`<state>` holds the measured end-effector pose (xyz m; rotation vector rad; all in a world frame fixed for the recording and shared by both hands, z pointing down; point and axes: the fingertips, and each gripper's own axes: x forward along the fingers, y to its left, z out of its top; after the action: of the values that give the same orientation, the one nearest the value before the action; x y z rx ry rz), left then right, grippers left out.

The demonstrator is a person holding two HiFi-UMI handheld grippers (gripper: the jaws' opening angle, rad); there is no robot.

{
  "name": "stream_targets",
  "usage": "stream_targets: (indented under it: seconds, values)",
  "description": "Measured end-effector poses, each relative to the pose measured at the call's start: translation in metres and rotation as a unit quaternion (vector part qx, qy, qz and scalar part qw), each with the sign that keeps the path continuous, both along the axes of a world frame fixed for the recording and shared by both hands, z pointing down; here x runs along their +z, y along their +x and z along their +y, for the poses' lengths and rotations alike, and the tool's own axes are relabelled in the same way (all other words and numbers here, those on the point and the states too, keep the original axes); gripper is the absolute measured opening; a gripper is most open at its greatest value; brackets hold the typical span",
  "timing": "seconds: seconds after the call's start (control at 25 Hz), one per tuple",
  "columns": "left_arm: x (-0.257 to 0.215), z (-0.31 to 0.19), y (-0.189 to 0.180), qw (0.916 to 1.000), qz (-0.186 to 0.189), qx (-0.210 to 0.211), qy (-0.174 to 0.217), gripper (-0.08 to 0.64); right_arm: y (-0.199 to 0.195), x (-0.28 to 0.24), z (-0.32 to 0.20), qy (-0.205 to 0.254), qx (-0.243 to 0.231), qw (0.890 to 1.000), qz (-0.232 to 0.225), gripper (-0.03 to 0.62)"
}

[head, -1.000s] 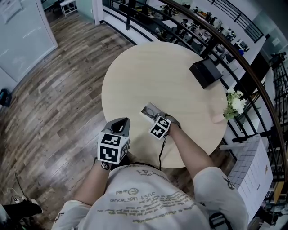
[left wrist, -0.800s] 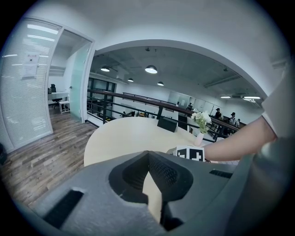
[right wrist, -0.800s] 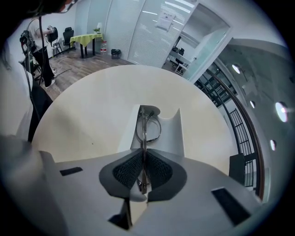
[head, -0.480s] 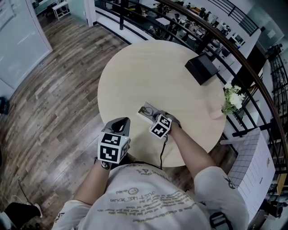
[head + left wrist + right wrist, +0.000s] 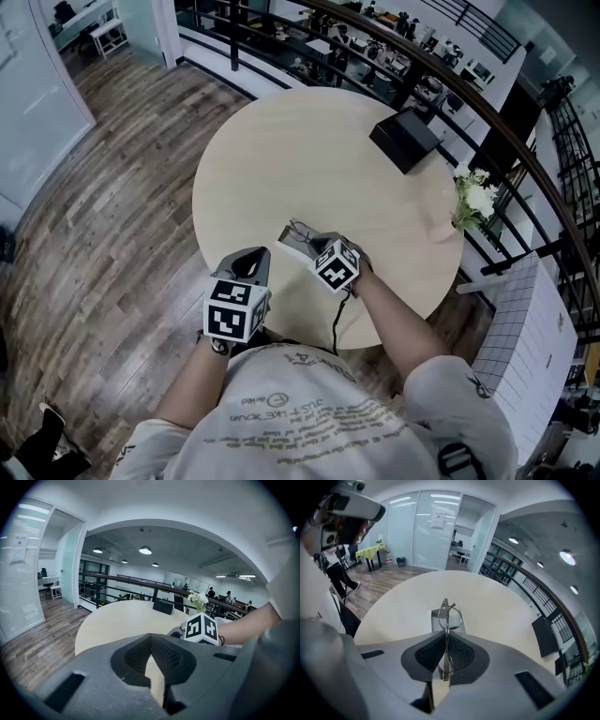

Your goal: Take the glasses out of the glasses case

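My right gripper (image 5: 309,247) is shut on thin metal-rimmed glasses (image 5: 298,232) and holds them just above the open grey glasses case (image 5: 289,247), near the front of the round table (image 5: 281,150). In the right gripper view the glasses (image 5: 446,620) stand edge-on between the pads, with the case (image 5: 436,619) lying on the table below them. My left gripper (image 5: 250,260) hangs at the table's near edge, left of the case, shut on nothing. In the left gripper view its jaws (image 5: 151,641) meet at the tips, and the right gripper's marker cube (image 5: 202,627) shows ahead.
A black box (image 5: 405,141) sits at the far right of the table. White flowers (image 5: 472,199) in a pink vase (image 5: 441,231) stand at the right rim. A dark railing (image 5: 525,159) curves behind the table; wooden floor lies to the left.
My right gripper has lifted the glasses slightly up off the case. The left gripper has stayed where it was. The head camera has shifted a little.
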<state>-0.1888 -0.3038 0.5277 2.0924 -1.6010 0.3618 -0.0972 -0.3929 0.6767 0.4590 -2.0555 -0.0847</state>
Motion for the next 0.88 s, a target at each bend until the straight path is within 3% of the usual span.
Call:
stream_targets:
  seconds: [0.28, 0.52, 0.72, 0.88]
  values:
    - [-0.006, -0.01, 0.005, 0.9999, -0.001, 0.011, 0.009, 0.012, -0.013, -0.033, 0.009, -0.001, 0.015, 0.998, -0.059, 0.031]
    - [-0.01, -0.018, 0.016, 0.9996, 0.0, 0.022, 0.019, 0.012, -0.015, -0.078, 0.008, 0.015, 0.067, 0.988, -0.139, 0.029]
    - [-0.019, -0.027, 0.021, 0.9992, 0.008, 0.019, 0.035, 0.012, -0.008, -0.121, 0.0, 0.04, 0.125, 0.969, -0.211, 0.029]
    - [-0.021, -0.036, 0.033, 0.9986, 0.017, 0.031, 0.039, 0.012, 0.019, -0.157, -0.01, 0.077, 0.195, 0.941, -0.267, 0.029]
